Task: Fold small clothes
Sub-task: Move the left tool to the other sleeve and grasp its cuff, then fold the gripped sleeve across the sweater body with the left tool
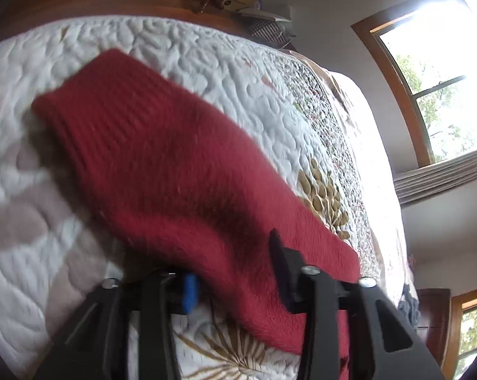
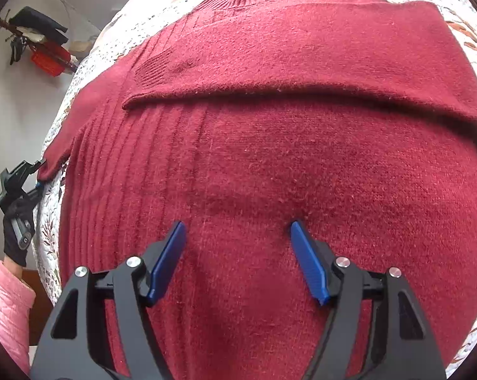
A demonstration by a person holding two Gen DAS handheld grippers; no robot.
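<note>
The red sweater (image 2: 270, 158) lies flat on the quilted bed (image 1: 206, 63), its unfolded sleeve (image 1: 162, 158) stretching away from the left gripper (image 1: 235, 272), which pinches its cuff, while the right gripper (image 2: 238, 262) hovers wide open over the body.

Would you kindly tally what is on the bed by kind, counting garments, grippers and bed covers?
Red knitted sweater: 1
Grippers, left gripper and right gripper: 2
Quilted bedspread: 1
Total: 4
</note>
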